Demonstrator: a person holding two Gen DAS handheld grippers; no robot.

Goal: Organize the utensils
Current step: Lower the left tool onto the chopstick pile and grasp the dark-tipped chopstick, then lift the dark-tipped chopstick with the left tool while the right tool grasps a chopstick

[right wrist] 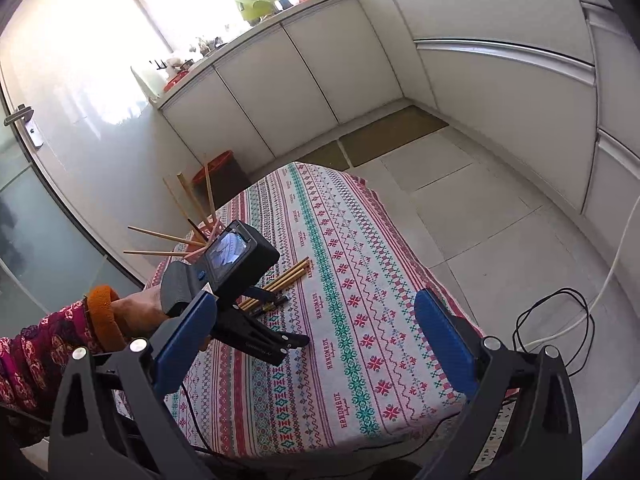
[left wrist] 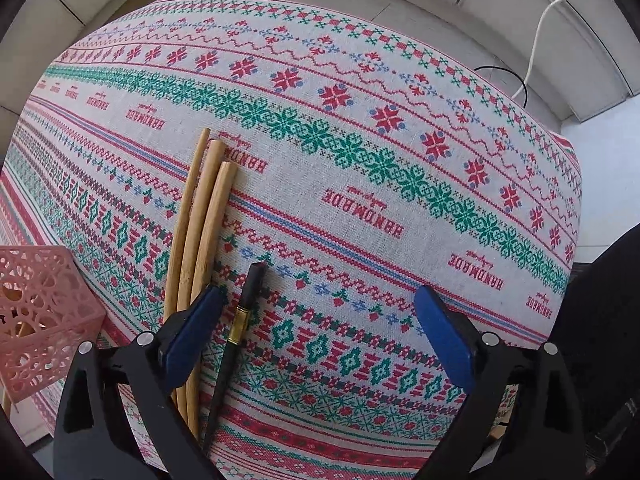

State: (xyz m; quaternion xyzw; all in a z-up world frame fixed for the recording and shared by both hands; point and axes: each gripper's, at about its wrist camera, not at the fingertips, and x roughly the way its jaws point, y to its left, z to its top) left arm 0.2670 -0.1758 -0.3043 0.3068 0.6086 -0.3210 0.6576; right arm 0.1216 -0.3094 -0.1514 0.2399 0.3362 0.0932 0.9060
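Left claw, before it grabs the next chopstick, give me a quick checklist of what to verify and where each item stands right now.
1. Left claw open: ok, jaws spread wide.
2. Black chopstick between the jaws: ok, though it lies near the left finger.
3. Target clear of the three wooden chopsticks: ok, they lie beside it, apart.
4. Pink basket within view for the drop: ok, at the left edge.
5. Right claw out of the way: ok, open and empty.
6. Claw height above the tablecloth: cannot tell.

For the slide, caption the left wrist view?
Open left hand-held gripper over a black chopstick, beside three wooden chopsticks; pink holder at left.
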